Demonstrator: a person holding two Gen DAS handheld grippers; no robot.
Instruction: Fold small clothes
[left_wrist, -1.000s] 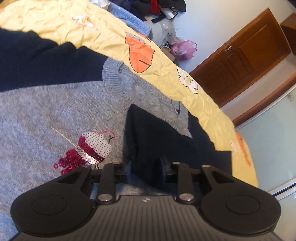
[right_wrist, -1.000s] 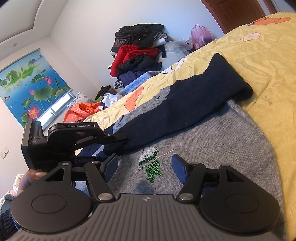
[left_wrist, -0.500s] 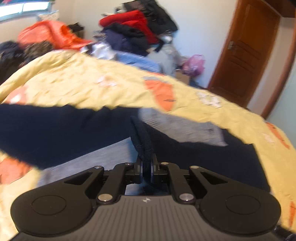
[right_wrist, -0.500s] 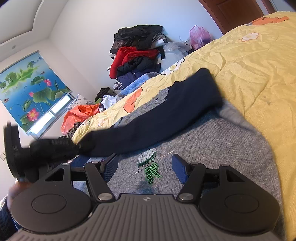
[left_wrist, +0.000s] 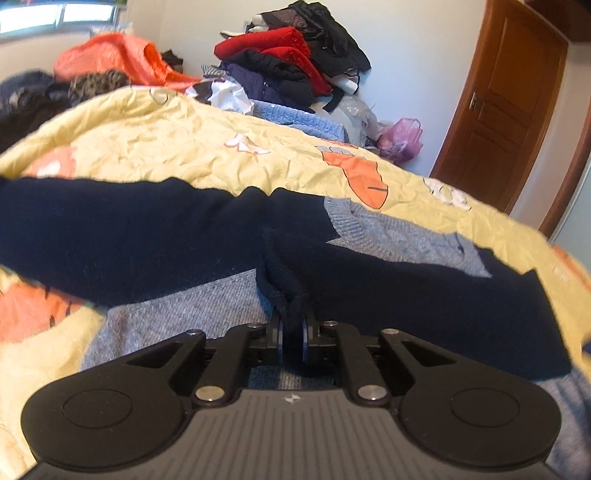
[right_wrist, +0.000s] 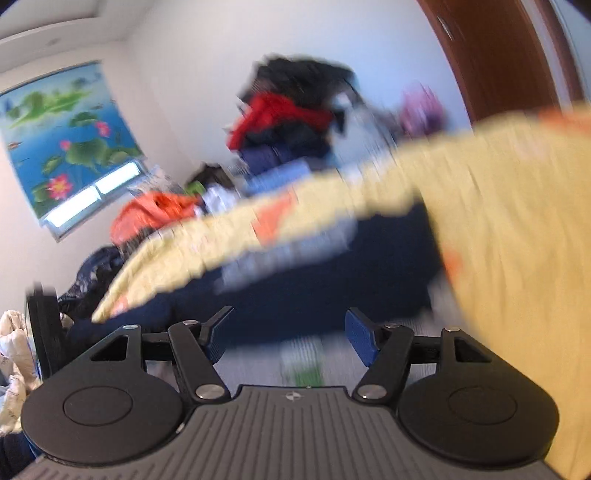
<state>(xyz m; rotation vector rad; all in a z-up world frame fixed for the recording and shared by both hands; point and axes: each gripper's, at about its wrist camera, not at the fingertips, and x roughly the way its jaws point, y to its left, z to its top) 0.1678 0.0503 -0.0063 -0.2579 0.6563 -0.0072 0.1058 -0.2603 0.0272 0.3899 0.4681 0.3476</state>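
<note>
My left tongs (left_wrist: 291, 332) pinch the soft, limp navy sleeve (left_wrist: 406, 295) cuff; right tongs (right_wrist: 286, 338) opening, empty, over sweater (left_wrist: 177, 310) mid-bed.

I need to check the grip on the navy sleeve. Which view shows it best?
The left wrist view: sharp, with the left gripper shut on the navy sleeve. The right wrist view is motion-blurred, showing the sleeve only as a dark band.

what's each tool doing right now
left tool: shut on the navy sleeve.
right tool: jaws opening, nothing between them.
</note>
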